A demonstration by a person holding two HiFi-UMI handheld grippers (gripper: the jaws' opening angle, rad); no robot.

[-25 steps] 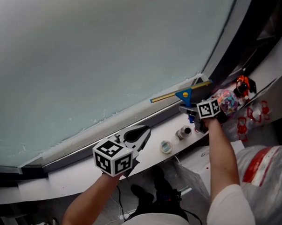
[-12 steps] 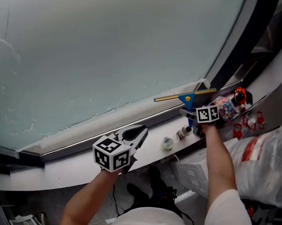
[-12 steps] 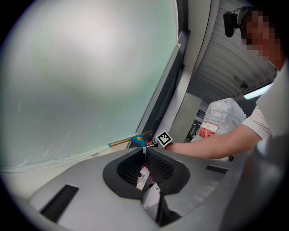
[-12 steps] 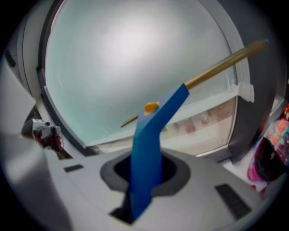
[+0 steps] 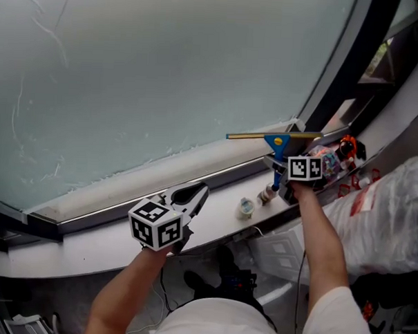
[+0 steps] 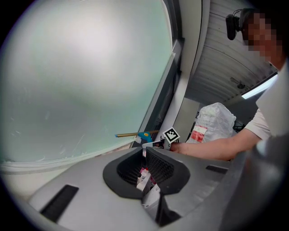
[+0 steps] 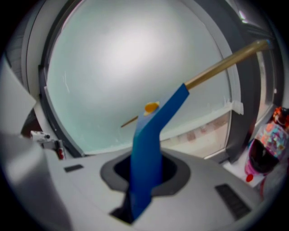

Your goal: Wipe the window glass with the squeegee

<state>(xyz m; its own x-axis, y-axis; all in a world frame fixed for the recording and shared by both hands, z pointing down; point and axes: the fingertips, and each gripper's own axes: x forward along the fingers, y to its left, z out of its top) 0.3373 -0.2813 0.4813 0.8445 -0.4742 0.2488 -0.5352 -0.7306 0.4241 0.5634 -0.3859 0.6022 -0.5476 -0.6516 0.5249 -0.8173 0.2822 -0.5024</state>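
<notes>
The squeegee (image 5: 277, 141) has a blue handle and a brass-coloured blade bar. It stands near the window's lower right corner, with the bar level and low on the frosted window glass (image 5: 165, 71). My right gripper (image 5: 281, 171) is shut on the blue handle just below the bar. In the right gripper view the squeegee handle (image 7: 151, 135) rises from between the jaws towards the glass (image 7: 135, 63). My left gripper (image 5: 199, 191) hovers over the sill to the left, shut with nothing in it. The left gripper view shows its tips (image 6: 145, 153) pointing at the squeegee (image 6: 143, 135).
A white window sill (image 5: 116, 245) runs below the glass. On it are a tape roll (image 5: 246, 208), a small bottle (image 5: 266, 196) and colourful toys (image 5: 328, 155). A dark frame post (image 5: 337, 71) bounds the glass on the right. A white plastic bag (image 5: 394, 212) lies below.
The squeegee bar has gone from tilted to level and sits a little higher on the glass. The left gripper has drifted slightly left and down. The head view has shifted.
</notes>
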